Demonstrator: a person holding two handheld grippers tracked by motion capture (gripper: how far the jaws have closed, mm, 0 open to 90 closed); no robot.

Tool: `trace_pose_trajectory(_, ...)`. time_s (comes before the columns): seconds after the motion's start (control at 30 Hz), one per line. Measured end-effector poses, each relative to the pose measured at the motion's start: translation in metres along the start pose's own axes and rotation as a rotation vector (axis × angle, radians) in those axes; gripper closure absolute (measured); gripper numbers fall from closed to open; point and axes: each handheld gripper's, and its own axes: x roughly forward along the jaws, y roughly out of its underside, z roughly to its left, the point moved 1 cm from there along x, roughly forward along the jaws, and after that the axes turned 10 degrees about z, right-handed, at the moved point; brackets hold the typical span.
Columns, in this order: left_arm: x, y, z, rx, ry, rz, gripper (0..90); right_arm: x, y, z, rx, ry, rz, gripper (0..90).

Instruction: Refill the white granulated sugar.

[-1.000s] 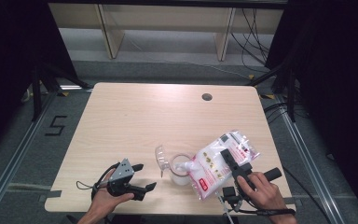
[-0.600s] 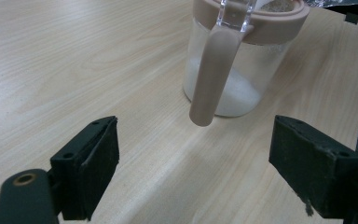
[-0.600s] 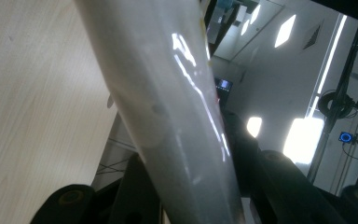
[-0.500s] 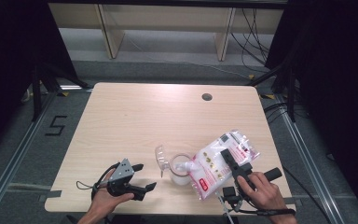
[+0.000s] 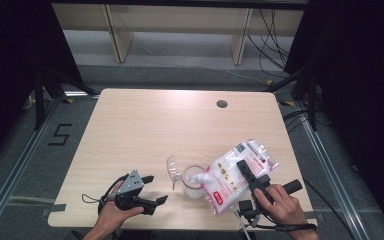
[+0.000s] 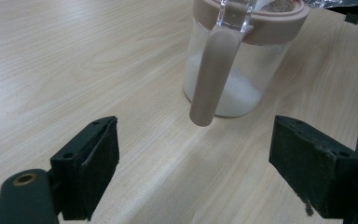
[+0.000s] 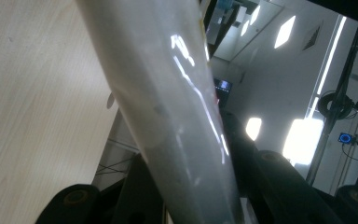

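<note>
The bag (image 5: 237, 172), a clear plastic pouch of white grains with red print on it, is the largest thing in hand: it lies tilted over the front right part of the table (image 5: 180, 120), its lower corner dipped into the mouth of the jar (image 5: 194, 182) just to its left, seen from the high view. In the right gripper view the bag (image 7: 168, 107) runs as a pale, glossy sheet up between that gripper's two black jaws, which are pressed against it on both sides, so the right gripper (image 5: 250, 177) is pinching the bag, with the person's right hand (image 5: 280, 207) behind it near the table's front edge. The jar (image 6: 235, 60) is a clear glass vessel with a beige collar and a long beige handle (image 6: 212, 79) hanging down its side; a low layer of white grains lies in its bottom, and its clear lid (image 5: 171, 167) stands tipped open to the left. The left gripper (image 5: 152, 192) rests near the front left of the table, well apart from the jar, its jaws spread wide with nothing between them but bare wood, the jar standing ahead of them.
</note>
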Motion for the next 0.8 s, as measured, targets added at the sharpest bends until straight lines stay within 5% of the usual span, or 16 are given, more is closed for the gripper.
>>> trace_pose_trajectory(0.8,0.0004,0.0001,-0.0003,-0.003,0.001,0.000,15.5,0.0009,-0.0001,0.0005,0.010,0.017,-0.012,74.9)
